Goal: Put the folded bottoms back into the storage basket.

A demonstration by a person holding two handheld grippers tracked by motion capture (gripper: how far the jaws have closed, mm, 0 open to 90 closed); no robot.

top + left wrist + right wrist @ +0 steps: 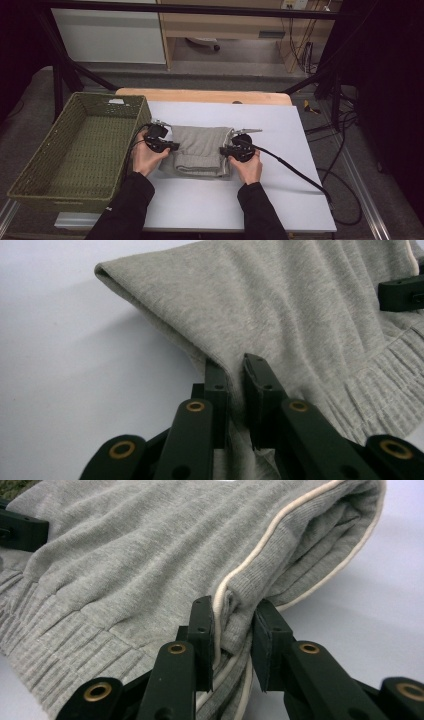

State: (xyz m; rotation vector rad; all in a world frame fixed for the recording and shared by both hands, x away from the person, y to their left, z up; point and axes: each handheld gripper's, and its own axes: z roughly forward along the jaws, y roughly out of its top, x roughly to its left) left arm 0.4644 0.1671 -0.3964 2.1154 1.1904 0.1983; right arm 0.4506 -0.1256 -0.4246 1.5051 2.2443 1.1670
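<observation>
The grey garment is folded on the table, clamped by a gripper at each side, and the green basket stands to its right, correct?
Not quite: the high view shows the basket to the left of the garment. The rest holds: left gripper and right gripper each clamp a side.

Wicker basket [80, 150] hard beside left tongs [172, 146]

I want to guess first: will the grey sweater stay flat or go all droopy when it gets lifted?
Probably droopy: the grey sweater is soft knit, already wrinkling where the left claw pinches it. With the right claw gripping the other edge, its middle likely sags.
</observation>
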